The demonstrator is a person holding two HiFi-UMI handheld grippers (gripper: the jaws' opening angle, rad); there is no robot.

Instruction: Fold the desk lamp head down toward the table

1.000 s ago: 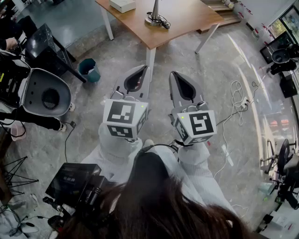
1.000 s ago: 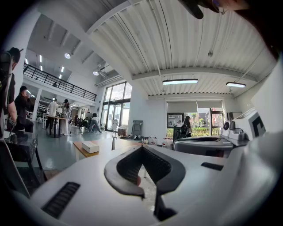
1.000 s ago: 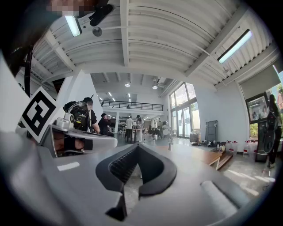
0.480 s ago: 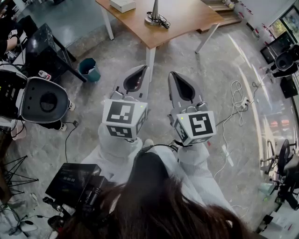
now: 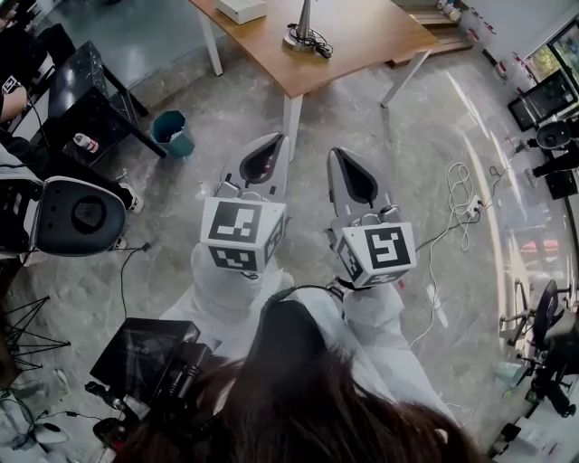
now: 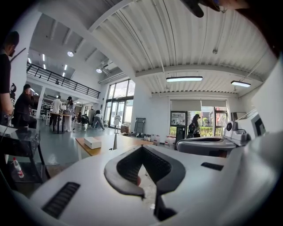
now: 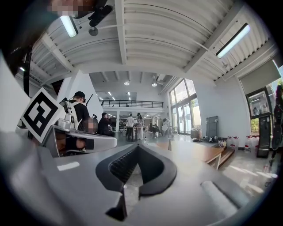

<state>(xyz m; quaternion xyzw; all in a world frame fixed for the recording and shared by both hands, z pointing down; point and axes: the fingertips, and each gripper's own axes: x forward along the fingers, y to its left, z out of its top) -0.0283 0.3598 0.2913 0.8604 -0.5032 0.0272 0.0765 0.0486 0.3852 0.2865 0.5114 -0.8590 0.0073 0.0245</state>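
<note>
The slim silver desk lamp (image 5: pixel 301 25) stands on the light-brown wooden desk with white legs (image 5: pixel 366 41). Its round base sits near the middle of the top, and a black cable (image 5: pixel 320 45) is bunched against it. The stem is upright, so the lamp's long axis is vertical. In the left gripper view the lamp (image 6: pixel 116 137) carries a small round head at the top, not folded down; which way the head faces is too small to tell. A white box (image 5: pixel 240 9) lies well to the lamp's left.

The left hand-held gripper (image 5: pixel 274 143) and right hand-held gripper (image 5: pixel 336 154) hang side by side over the grey stone floor (image 5: pixel 389 136), well short of the desk. Both are fully closed and empty.

Compared with a second ago, the lamp, desk and both grippers keep nearly the same places. Only a white shell with a black round opening (image 5: pixel 77 215) has drifted lower at the left edge.
</note>
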